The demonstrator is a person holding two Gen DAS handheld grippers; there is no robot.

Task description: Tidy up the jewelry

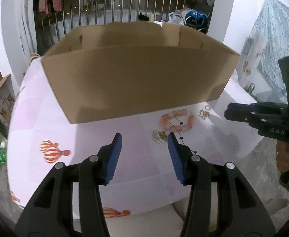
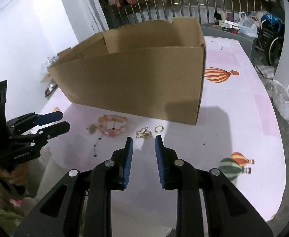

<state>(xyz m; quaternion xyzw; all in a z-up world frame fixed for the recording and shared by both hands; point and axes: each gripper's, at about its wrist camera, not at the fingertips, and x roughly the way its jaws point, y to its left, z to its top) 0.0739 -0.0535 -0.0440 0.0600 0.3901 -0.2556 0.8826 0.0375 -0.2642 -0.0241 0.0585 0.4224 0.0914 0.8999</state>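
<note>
Left wrist view: my left gripper (image 1: 144, 138) stands apart, empty, at lower centre. Pink bead bracelet (image 1: 177, 120) lies right of centre on the pale tablecloth (image 1: 45, 118), just before the cardboard box (image 1: 136, 81); gold brooch (image 1: 160, 136) below it, gold charm (image 1: 204, 114) to its right.

Right wrist view: my right gripper (image 2: 144, 138) is narrowly parted, nothing between. Gold ring (image 2: 159, 128) and charm (image 2: 143, 133) lie just above its tips; bracelet (image 2: 113, 127) left of centre.
</note>
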